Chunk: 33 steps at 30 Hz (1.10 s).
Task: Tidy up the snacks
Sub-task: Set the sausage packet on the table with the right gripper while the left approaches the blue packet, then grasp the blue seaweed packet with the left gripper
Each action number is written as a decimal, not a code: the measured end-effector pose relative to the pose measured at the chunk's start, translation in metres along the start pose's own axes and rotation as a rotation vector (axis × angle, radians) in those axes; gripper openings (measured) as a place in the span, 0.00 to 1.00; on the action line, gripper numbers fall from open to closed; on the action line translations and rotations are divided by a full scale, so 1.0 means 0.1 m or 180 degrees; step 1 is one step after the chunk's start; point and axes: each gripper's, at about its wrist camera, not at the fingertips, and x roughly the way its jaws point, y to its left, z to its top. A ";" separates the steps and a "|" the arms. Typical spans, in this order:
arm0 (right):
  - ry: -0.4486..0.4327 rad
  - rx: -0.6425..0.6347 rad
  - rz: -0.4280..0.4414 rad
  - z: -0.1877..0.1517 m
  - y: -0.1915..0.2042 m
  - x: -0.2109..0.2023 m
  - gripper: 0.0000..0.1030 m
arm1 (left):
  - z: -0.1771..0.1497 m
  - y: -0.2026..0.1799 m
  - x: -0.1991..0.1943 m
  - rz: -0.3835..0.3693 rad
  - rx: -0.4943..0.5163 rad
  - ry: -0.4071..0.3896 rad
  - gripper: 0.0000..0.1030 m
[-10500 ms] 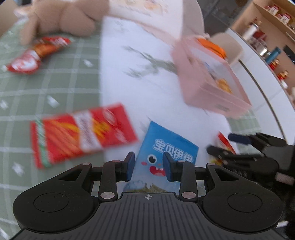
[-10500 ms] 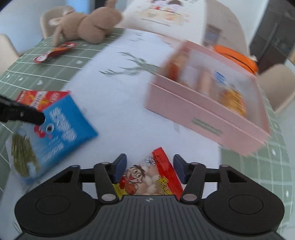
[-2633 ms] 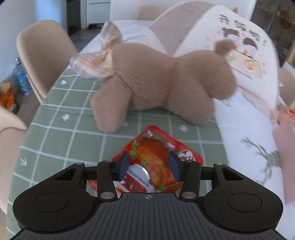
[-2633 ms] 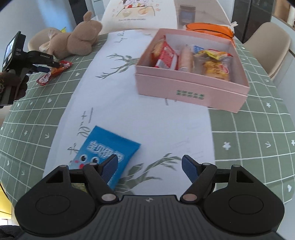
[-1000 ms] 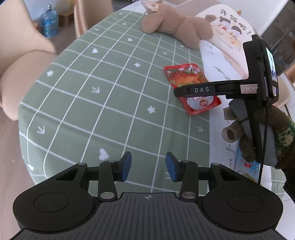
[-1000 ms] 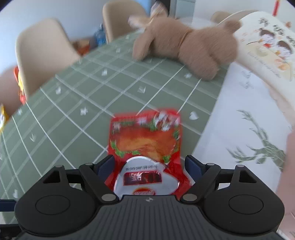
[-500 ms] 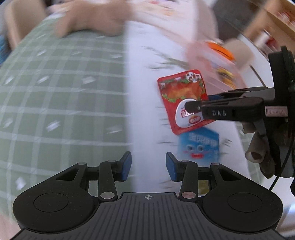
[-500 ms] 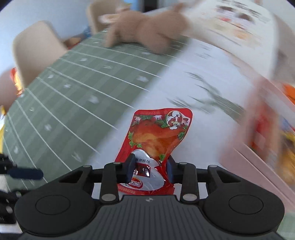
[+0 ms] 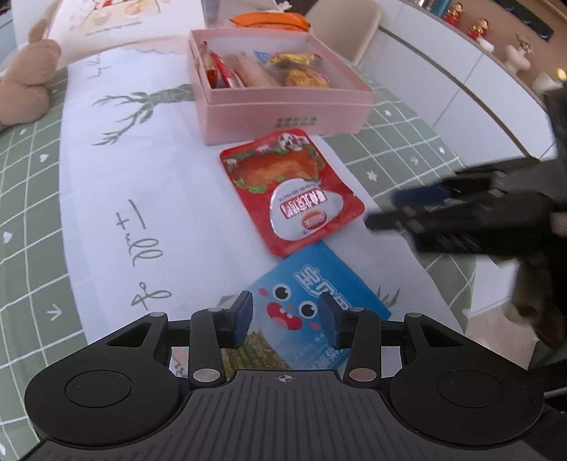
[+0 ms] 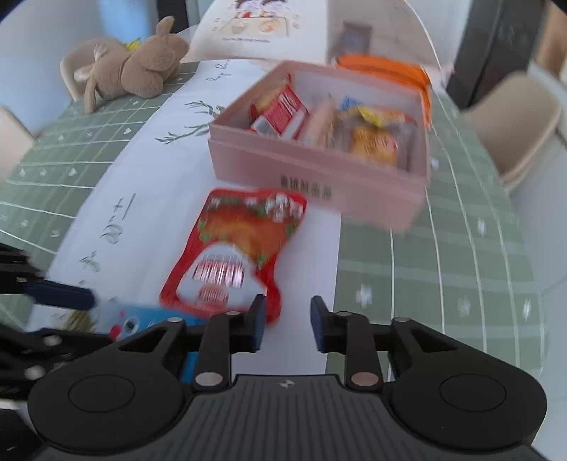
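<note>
A red chicken snack pouch (image 9: pixel 288 191) lies flat on the white runner just in front of the pink box (image 9: pixel 287 106), which holds several snacks. The pouch also shows in the right wrist view (image 10: pixel 237 248), with the pink box (image 10: pixel 319 170) beyond it. A blue snack bag (image 9: pixel 308 301) lies under my left gripper (image 9: pixel 285 319), which is open and empty above it. My right gripper (image 10: pixel 285 321) is open and empty, just right of the pouch's near edge; it also shows blurred at the right of the left wrist view (image 9: pixel 382 209).
A brown plush rabbit (image 10: pixel 134 71) lies at the table's far left. An orange pouch (image 10: pixel 382 67) sits behind the box. A picture book (image 10: pixel 258 25) stands at the far end. Beige chairs (image 10: pixel 514 120) surround the green checked tablecloth (image 10: pixel 443 248).
My right gripper carried the red pouch from near the rabbit to in front of the pink box, opened and let it go. My left gripper swung over the blue bag.
</note>
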 end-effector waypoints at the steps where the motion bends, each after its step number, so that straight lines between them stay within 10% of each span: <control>1: 0.0022 0.0017 0.0091 -0.06 -0.01 -0.05 0.44 | 0.00 0.00 0.02 0.0010 -0.0001 0.0012 0.44; 8: 0.0389 -0.0269 0.0812 -0.29 0.34 -0.13 0.52 | -0.06 0.14 0.03 0.0035 -0.0164 0.0025 0.43; 11: 0.0492 -0.0420 0.0771 -0.30 0.57 0.00 0.33 | -0.11 0.27 -0.06 0.0070 -0.0292 -0.0024 0.43; 21: -0.0016 -0.0766 0.0645 0.24 1.37 0.53 0.33 | -0.36 1.06 -0.48 0.0471 -0.0820 -0.0197 0.43; 33: -0.0074 -0.0258 0.0206 0.36 0.85 0.41 0.38 | -0.12 0.47 -0.19 0.0302 0.0509 -0.0059 0.44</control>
